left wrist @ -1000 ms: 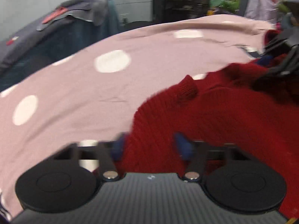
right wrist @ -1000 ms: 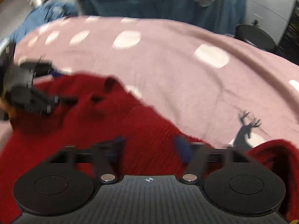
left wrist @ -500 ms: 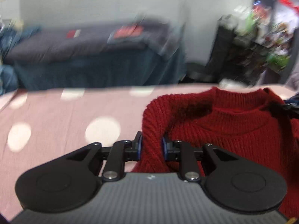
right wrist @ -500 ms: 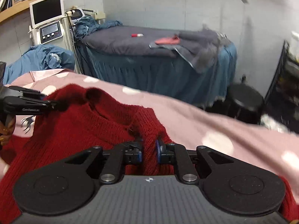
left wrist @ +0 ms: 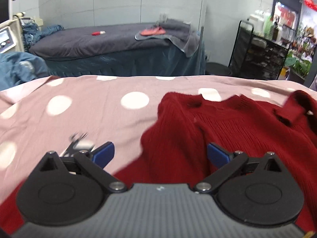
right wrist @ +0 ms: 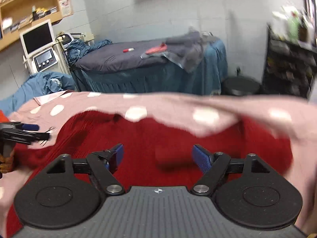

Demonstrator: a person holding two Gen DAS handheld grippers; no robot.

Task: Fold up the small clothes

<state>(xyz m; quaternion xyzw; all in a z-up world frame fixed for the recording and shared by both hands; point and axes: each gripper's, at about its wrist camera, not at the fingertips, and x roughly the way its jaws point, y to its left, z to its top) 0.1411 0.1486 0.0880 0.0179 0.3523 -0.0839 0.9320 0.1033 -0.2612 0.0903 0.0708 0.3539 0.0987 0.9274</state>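
Note:
A red knitted sweater [left wrist: 237, 130] lies spread on the pink sheet with white dots [left wrist: 79, 119]. My left gripper [left wrist: 160, 154] hovers over the sweater's left edge with its jaws opening wide. The blue pads [left wrist: 104, 154] press on nothing, and red knit lies loose below the gap. In the right wrist view the sweater [right wrist: 158, 132] fills the middle. My right gripper [right wrist: 159, 155] hangs above it, jaws also opening, with the knit under the gap and not gripped. The left gripper [right wrist: 23, 132] shows at that view's left edge.
Behind the pink sheet stands a treatment bed with a dark cover [left wrist: 118, 43] and a teal skirt. A black shelf rack [left wrist: 261, 55] is at the right and a black stool [right wrist: 240, 85] on the floor. A monitor machine [right wrist: 39, 45] and crumpled blue fabric [right wrist: 39, 87] are at the left.
Half a second ago both grippers were shut on raised folds of the red sweater. Both have now let go with jaws spread wide, and the sweater lies flat on the sheet.

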